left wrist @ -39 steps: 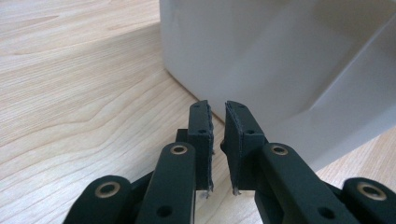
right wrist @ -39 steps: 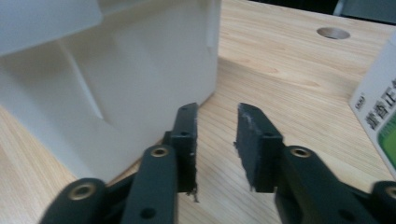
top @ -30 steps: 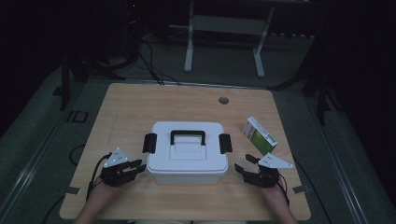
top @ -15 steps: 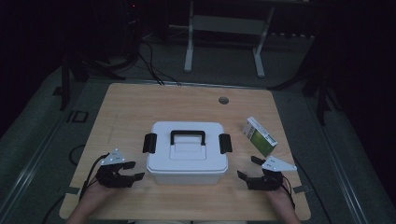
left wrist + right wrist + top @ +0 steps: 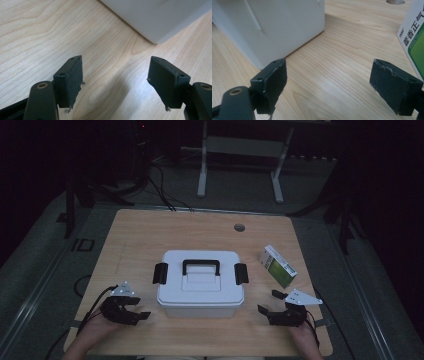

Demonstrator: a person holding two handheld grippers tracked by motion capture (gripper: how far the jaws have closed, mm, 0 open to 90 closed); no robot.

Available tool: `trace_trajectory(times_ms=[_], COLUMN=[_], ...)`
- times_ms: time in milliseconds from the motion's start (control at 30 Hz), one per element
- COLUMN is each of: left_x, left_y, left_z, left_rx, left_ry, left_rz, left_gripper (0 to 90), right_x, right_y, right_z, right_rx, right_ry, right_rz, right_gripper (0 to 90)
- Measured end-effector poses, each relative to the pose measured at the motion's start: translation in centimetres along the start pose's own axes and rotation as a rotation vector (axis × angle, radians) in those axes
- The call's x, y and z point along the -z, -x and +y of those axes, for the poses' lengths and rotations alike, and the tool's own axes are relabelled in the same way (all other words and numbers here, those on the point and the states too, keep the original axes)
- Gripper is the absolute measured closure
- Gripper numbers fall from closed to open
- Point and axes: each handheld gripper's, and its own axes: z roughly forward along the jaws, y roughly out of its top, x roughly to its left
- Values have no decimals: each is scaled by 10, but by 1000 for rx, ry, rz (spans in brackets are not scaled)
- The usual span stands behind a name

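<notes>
On the wooden desk (image 5: 150, 240), near its middle, stands a white box (image 5: 200, 287) with a closed lid, a black handle (image 5: 201, 265) on top and a black latch (image 5: 160, 273) on each short side. To the right of the box, apart from it, lies a small white and green carton (image 5: 278, 266) with printed characters on its side. Farther back on the desk is a round hole (image 5: 239, 227).

At the near left corner a hand holds the left tool (image 5: 142, 310), which lies low over the desk and points toward the box. Its two black jaws stand wide apart and hold nothing; in the left gripper view only bare wood is between them, and the lower corner of the box (image 5: 160, 20) is just ahead, not touching them.

At the near right the other hand holds the right tool (image 5: 267, 302), also low over the desk. Its jaws are spread wide too, with nothing between them. In the right gripper view the wall of the box (image 5: 282, 27) is close beside the left jaw and the carton (image 5: 414, 40) is close beside the right jaw; I cannot tell if either jaw touches them. A cable trails from each tool toward the desk edge.
</notes>
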Motion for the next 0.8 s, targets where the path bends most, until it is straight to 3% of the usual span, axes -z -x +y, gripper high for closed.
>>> trace_trajectory(times_ms=[333, 800], left_x=[8, 20], left_y=[-3, -5], left_z=[1, 7], left_rx=[-16, -60], left_ry=[-99, -264], left_rz=[-31, -20], left_gripper=[285, 285], right_x=[0, 0], right_y=[-1, -1], right_z=[1, 0], right_rx=[7, 13], right_ry=[2, -2], right_rz=[5, 10], right_gripper=[141, 140])
